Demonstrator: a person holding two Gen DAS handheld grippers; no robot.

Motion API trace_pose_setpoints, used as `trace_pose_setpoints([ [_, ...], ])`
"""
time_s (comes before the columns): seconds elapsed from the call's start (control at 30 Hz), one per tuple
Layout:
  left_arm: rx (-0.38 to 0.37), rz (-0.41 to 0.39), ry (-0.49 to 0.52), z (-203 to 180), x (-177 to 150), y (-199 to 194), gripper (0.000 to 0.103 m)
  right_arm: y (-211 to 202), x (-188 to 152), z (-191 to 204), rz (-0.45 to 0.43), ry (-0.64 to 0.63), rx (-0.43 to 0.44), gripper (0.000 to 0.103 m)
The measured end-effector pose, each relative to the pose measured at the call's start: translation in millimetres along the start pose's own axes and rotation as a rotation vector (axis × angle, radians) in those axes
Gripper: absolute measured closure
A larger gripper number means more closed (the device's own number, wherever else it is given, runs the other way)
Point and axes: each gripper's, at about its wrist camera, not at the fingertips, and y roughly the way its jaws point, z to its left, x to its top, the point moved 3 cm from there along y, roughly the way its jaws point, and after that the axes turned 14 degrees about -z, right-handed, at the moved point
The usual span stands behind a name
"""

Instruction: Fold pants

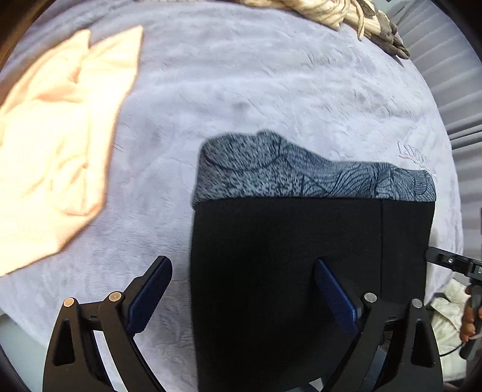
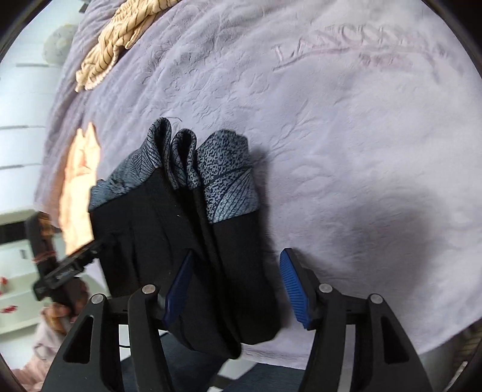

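Note:
The folded black pants (image 1: 286, 256) with blue-grey patterned cuffs (image 1: 301, 172) lie flat on a lavender blanket (image 1: 241, 75). My left gripper (image 1: 241, 277) stands open over the pants' left edge. One pad (image 1: 150, 289) is above the blanket, the other (image 1: 334, 298) above the black cloth, and neither presses on it. In the right wrist view the pants (image 2: 144, 241) show stacked layers, cuffs (image 2: 226, 175) pointing away. My right gripper (image 2: 236, 274) is open astride the right-hand fold, its pads apart from the cloth.
A peach garment (image 1: 60, 135) lies left of the pants. A beige striped garment (image 1: 331, 12) sits at the blanket's far edge. Embroidered lettering (image 2: 346, 45) marks the blanket. My right gripper's body (image 1: 452, 262) and a hand (image 1: 468, 322) show at the right. The bed's near edge runs below the pants.

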Motion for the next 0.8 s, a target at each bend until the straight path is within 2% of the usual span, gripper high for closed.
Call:
trace_pose_setpoints([
  [0.07,0.023,-0.042,-0.01,2.6,5.0,-11.6,0.007,-11.4,2.7,10.0,-0.029,-0.062,-0.036,0.041],
  [0.17,0.082,-0.091,-0.058,14.1,13.5,-23.4,0.007,-29.0,4.3,29.2,-0.088,-0.148,-0.021,0.078],
  [0.2,0.108,-0.104,-0.071,18.7,15.6,-24.9,0.007,-31.8,4.6,34.3,-0.102,-0.168,-0.014,0.08],
  [0.27,0.143,-0.108,-0.09,33.2,15.4,-25.8,0.007,-34.8,8.1,49.0,-0.139,-0.229,-0.036,0.08],
  [0.37,0.142,-0.103,-0.111,52.2,8.7,-26.6,0.007,-26.1,18.5,55.2,-0.163,-0.246,-0.119,0.08],
  [0.43,0.149,-0.1,-0.085,47.3,8.3,-21.8,0.007,-18.7,25.3,62.9,-0.178,-0.251,-0.109,0.08],
  [0.47,0.159,-0.094,-0.064,40.3,3.2,-22.6,0.007,-13.2,26.2,70.2,-0.179,-0.302,-0.105,0.08],
  [0.6,0.161,-0.066,-0.034,38.1,-3.0,-5.7,0.007,17.8,14.9,76.9,-0.097,-0.451,-0.227,0.08],
  [0.73,0.17,-0.078,0.008,33.6,-5.3,-13.7,0.007,13.7,18.0,67.3,-0.103,-0.364,-0.239,0.08],
  [0.77,0.173,-0.076,0.021,31.6,-6.8,-14.9,0.007,9.6,16.8,64.6,-0.107,-0.355,-0.267,0.072],
  [0.8,0.175,-0.072,0.029,29.0,-8.1,-15.2,0.007,6.7,15.1,61.3,-0.107,-0.349,-0.276,0.069],
])
